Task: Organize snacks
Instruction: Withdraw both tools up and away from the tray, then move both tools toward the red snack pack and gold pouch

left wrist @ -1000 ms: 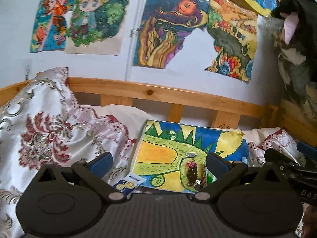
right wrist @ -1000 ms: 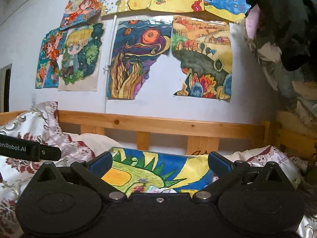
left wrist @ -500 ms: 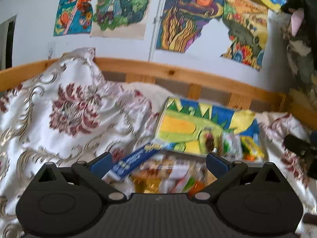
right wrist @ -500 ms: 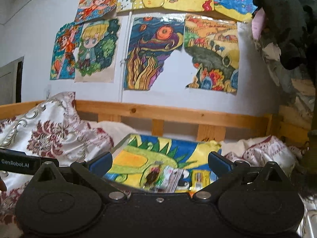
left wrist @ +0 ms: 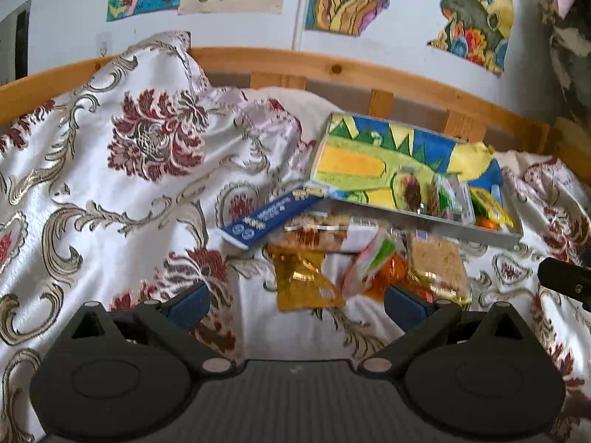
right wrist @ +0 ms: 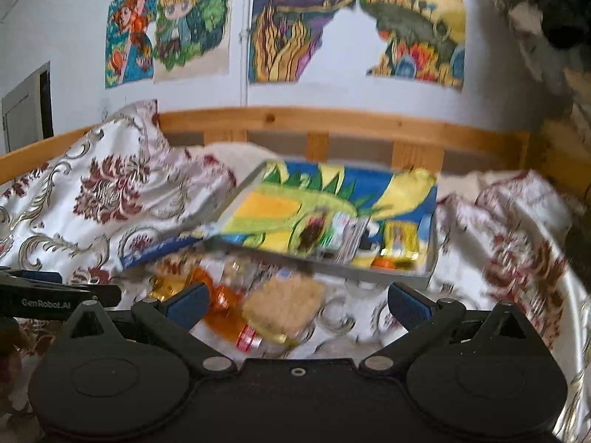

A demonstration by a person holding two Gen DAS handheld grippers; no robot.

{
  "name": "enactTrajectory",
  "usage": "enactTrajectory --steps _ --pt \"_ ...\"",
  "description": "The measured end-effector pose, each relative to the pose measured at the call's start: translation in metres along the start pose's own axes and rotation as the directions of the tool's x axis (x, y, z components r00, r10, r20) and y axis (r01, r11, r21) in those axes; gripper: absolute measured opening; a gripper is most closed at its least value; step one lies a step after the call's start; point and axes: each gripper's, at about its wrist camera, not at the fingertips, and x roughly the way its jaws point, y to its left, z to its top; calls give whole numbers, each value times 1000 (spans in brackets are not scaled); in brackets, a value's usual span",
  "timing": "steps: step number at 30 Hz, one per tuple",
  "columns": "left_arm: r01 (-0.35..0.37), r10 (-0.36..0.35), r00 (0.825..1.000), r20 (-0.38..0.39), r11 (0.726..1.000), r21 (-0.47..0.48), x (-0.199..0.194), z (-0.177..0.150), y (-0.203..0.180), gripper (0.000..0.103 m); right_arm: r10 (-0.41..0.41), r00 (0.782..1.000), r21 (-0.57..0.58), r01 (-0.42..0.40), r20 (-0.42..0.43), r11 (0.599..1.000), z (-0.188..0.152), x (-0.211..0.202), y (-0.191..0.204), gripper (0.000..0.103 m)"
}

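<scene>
Starting out: both grippers, left (left wrist: 295,301) and right (right wrist: 297,304), gape wide and empty; next, grab a near snack (left wrist: 304,284) for the tray (left wrist: 480,234).

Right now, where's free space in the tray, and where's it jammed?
Free: the tray's left and middle, over the yellow patch of its painted liner, back to the far rim. Crowded: its near right corner, packed with small packets. Also crowded: the bedspread in front of the tray, where the blue packet, gold wrapper and cracker pack lie.

Colourful drawings (right wrist: 192,26) hang on a white wall (left wrist: 240,33) above a wooden bed rail (left wrist: 369,70) and floral bedspread (left wrist: 110,184)
</scene>
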Motion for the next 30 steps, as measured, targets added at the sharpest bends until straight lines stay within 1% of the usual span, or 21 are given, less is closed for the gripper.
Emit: enactTrajectory --steps 6,11,17,30 --pt "-18 19 997 -69 1000 21 8 -7 -4 102 26 992 13 -24 -123 1000 -10 14 2 102" --pt "-17 19 992 -126 1000 12 16 -11 -4 102 51 983 37 -46 -177 998 -16 22 2 102" --pt "-21 25 989 -149 999 31 23 -12 -6 102 60 976 48 -51 -207 998 -19 28 0 102" --pt "-6 14 989 -150 998 56 42 -2 -9 102 69 969 66 -55 -236 996 -25 43 -3 102"
